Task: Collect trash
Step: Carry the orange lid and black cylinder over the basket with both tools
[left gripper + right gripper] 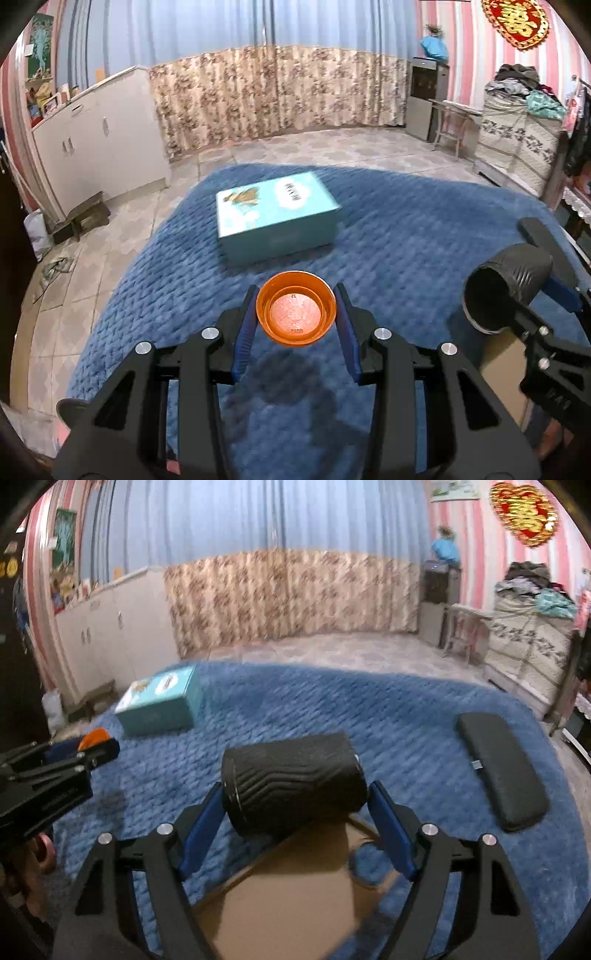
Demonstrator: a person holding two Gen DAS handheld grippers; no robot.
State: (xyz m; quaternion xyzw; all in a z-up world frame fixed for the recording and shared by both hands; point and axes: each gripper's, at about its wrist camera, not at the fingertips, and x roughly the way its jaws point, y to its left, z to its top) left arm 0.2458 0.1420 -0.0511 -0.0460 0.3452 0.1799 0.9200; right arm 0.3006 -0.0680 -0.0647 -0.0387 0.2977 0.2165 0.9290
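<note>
My left gripper (295, 306) is shut on a small orange plastic cup (295, 308), held above the blue quilted bedspread (406, 229), its open mouth facing the camera. My right gripper (295, 797) is shut on a black ribbed paper cup (291, 779) lying sideways between the fingers, above a brown cardboard box (291, 882). The black cup (506, 288) and right gripper also show at the right in the left wrist view. The orange cup (94, 737) shows at the left in the right wrist view.
A teal box (277, 214) lies on the bedspread beyond the left gripper. A black padded oblong (502, 771) lies on the bedspread at right. White cabinets (96, 136) stand at left, a floral curtain (280, 92) behind, and piled bedding (521, 122) at right.
</note>
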